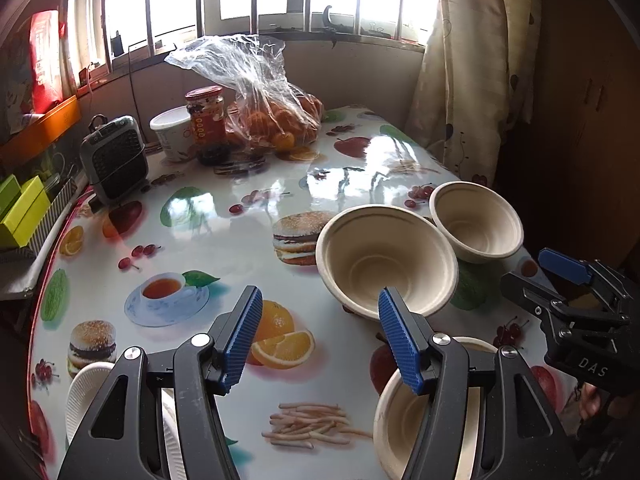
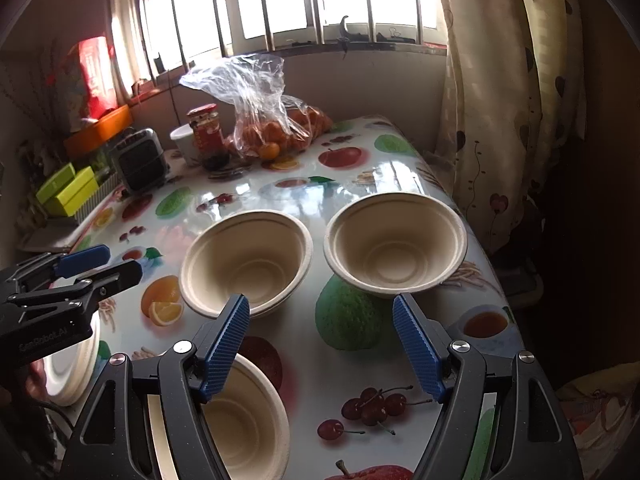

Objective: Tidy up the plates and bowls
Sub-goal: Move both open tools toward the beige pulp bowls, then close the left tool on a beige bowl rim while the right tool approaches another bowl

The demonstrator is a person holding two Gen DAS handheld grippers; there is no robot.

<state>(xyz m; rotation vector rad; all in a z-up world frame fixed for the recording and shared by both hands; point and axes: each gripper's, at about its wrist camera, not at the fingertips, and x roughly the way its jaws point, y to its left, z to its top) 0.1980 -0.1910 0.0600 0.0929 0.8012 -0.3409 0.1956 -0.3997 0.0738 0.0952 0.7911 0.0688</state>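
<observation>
Left wrist view, left to right: a white ridged plate [image 1: 86, 392] lies at the near left edge of the tabletop [image 1: 224, 236], partly under your left tool [image 1: 320, 340]. That tool stands about half open and holds nothing; bare tablecloth shows between its blue pads. Under its right finger sits a near bowl [image 1: 400, 432], apparently nested in or on another piece, though the frame does not settle which. Beyond it a middle bowl [image 1: 386, 258] stands upright, with a far bowl [image 1: 476, 222] just beside it toward the tabletop's right edge. Your right tool [image 1: 568, 280] enters at the far right of this view.

Right wrist view confirms it: your right tool [image 2: 322, 344] is likewise part open and empty, pointing between the middle bowl [image 2: 246, 260] and the far bowl [image 2: 396, 240].

Handling, in my judgement: the bowls look like moulded pulp, beige, matte, with stepped rings inside and a rolled rim. Expect them to be very light, fairly stiff but crushable, and inclined to slide on the glossy cloth. Take each by the rim, one pad inside and one outside the wall, with modest squeeze. The plate sits flat; its edge offers the only purchase.
</observation>
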